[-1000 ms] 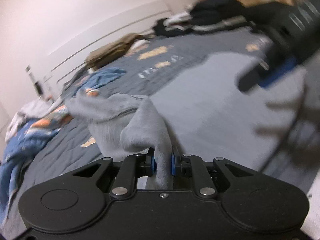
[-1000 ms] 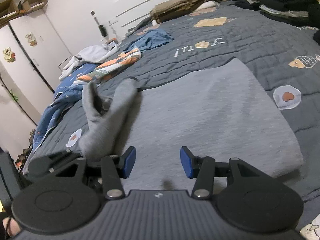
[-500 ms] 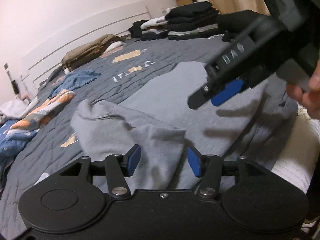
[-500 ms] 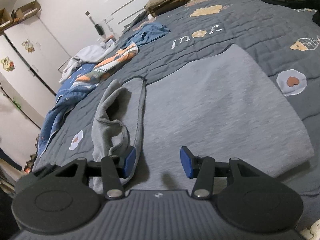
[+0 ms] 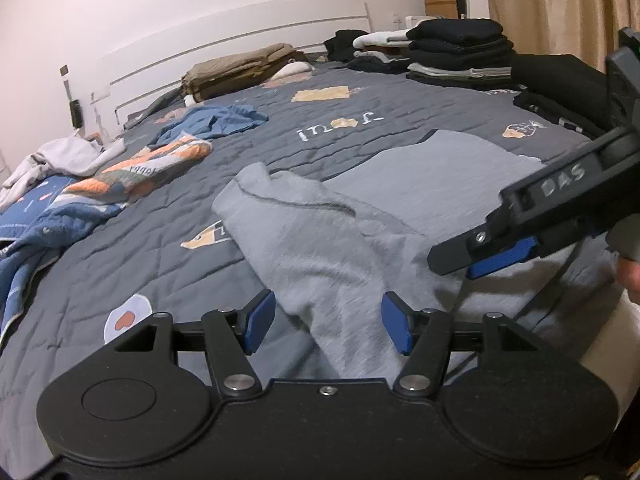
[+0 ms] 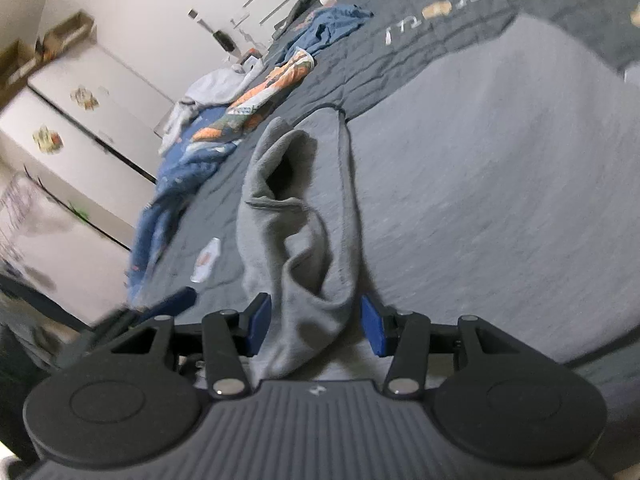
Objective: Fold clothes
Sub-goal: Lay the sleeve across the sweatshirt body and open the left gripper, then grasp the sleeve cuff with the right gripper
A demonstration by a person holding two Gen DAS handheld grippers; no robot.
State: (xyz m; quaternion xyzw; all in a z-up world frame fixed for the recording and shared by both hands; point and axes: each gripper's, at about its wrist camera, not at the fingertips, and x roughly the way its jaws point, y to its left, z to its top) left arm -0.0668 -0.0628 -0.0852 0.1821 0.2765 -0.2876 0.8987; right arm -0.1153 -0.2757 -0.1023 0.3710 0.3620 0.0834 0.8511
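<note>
A grey sweatshirt (image 5: 440,176) lies flat on the dark quilted bed, its sleeve (image 5: 304,240) bunched along the left side. My left gripper (image 5: 328,320) hovers over the sleeve's near end. Its jaws are opening, with the cloth lying loose between them and no pad pressing on it. One finger (image 5: 520,208) of the right gripper reaches in from the right above the sweatshirt. In the right wrist view the crumpled sleeve (image 6: 296,208) runs between the jaws of my right gripper (image 6: 316,324), which stands open beside the sweatshirt's flat body (image 6: 500,160).
Folded black clothes (image 5: 460,52) and a khaki pile (image 5: 240,72) sit by the headboard. A blue garment (image 5: 216,124), an orange patterned one (image 5: 152,168) and a white one (image 5: 60,156) lie at the left. White cabinets (image 6: 80,120) stand beyond the bed. A hand (image 5: 630,276) shows at the right edge.
The left gripper opened and let go of the sleeve, which dropped onto the bed, and it drew back and up. The right gripper shifted left, bringing the sleeve between its open jaws.
</note>
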